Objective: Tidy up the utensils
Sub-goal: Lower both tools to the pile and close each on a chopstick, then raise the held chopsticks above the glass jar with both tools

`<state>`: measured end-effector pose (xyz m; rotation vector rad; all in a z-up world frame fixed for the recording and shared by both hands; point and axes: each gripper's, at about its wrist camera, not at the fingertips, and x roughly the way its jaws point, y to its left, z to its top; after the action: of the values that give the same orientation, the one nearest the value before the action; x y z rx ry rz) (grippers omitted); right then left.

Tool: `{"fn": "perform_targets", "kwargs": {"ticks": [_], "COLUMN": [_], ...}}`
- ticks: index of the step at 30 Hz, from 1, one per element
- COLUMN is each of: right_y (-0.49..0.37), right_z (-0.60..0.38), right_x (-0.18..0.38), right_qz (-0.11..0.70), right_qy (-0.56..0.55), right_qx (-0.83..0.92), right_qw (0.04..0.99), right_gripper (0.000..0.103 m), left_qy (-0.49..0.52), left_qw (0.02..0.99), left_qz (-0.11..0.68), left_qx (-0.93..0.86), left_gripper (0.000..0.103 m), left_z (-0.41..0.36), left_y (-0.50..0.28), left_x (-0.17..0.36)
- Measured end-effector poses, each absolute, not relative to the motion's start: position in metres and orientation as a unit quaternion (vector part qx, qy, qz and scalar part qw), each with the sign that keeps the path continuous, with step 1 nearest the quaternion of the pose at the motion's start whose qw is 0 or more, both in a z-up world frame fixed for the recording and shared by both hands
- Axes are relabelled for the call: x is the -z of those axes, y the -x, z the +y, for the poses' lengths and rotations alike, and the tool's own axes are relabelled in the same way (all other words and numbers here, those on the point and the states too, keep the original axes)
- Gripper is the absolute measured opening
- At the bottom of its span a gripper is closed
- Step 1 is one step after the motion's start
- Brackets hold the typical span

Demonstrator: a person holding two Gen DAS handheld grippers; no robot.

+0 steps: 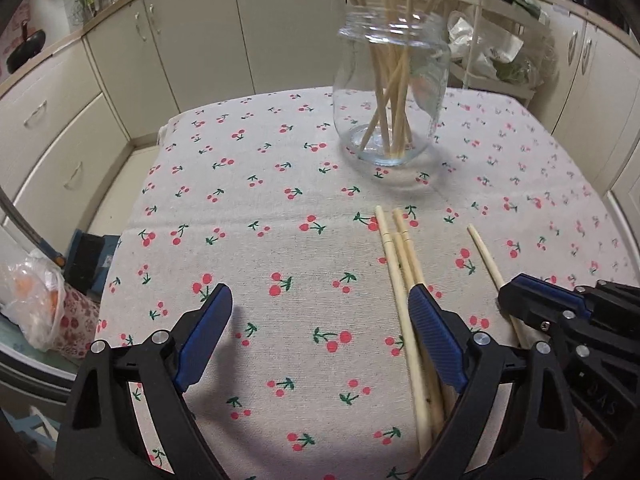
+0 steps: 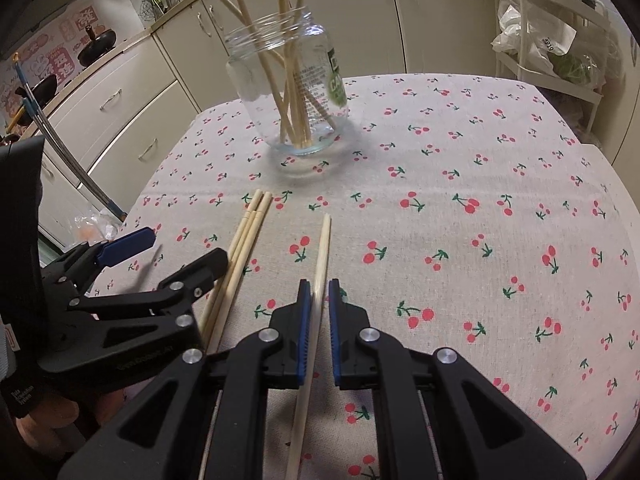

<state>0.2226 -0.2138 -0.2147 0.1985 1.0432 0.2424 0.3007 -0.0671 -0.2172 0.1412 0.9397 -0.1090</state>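
A clear glass jar (image 1: 390, 92) holding several wooden chopsticks stands on the cherry-print tablecloth (image 1: 260, 200); it also shows in the right wrist view (image 2: 288, 96). Three loose chopsticks (image 1: 404, 276) lie together on the cloth, also seen in the right wrist view (image 2: 244, 236). A single chopstick (image 2: 320, 264) lies between my right gripper's (image 2: 318, 300) fingers, which are narrowly apart around it, a gap showing on its right. My left gripper (image 1: 320, 312) is wide open, its right finger (image 1: 432, 328) over the three chopsticks. The right gripper also shows in the left wrist view (image 1: 536, 300).
Cream kitchen cabinets (image 1: 120, 60) line the back and left. A white rack (image 2: 552, 40) with plastic bags stands at the back right. A plastic bag (image 1: 36, 304) with orange things sits left of the table. The table's left edge is close to the left gripper.
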Motion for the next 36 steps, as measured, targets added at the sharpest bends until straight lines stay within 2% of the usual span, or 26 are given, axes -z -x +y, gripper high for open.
{"fn": "perform_targets", "kwargs": {"ticks": [10,14,22,23,24,25,30,32,36], "right_y": [-0.228,-0.235,-0.238,-0.238,-0.238,-0.239,-0.241,-0.241,-0.239], "right_z": [-0.214,-0.215,-0.204,-0.205,-0.206,-0.208,-0.227,-0.235,-0.240], "right_x": [0.215,0.216,0.216,0.216,0.216,0.217,0.220,0.222,0.225], "right_qz": [0.493,0.489,0.485,0.485,0.485,0.485,0.493,0.493,0.486], "right_qy": [-0.093,-0.093,-0.042,-0.043,-0.045,-0.052,-0.126,-0.158,-0.190], "right_qx": [-0.107,-0.102,-0.096,-0.095,-0.095,-0.097,-0.110,-0.114,-0.117], "right_qw": [0.859,0.861,0.868,0.868,0.868,0.868,0.854,0.848,0.845], "right_gripper": [0.012,0.012,0.011,0.009,0.008,0.008,0.007,0.007,0.007], "left_qy": [-0.062,-0.050,-0.051,-0.054,-0.057,-0.059,-0.024,0.007,0.075], "left_qw": [0.885,0.886,0.881,0.881,0.880,0.878,0.885,0.903,0.949], "left_qz": [0.460,0.459,0.466,0.466,0.466,0.468,0.454,0.413,0.274], "left_qx": [0.040,0.045,0.058,0.062,0.068,0.076,0.097,0.116,0.136], "left_gripper": [0.084,0.076,0.042,0.030,0.013,0.006,0.005,0.005,0.005], "left_z": [-0.061,-0.066,-0.075,-0.077,-0.079,-0.082,-0.075,-0.064,-0.040], "left_y": [-0.315,-0.332,-0.342,-0.341,-0.340,-0.338,-0.332,-0.325,-0.308], "left_x": [0.219,0.217,0.216,0.216,0.215,0.215,0.204,0.187,0.129]}}
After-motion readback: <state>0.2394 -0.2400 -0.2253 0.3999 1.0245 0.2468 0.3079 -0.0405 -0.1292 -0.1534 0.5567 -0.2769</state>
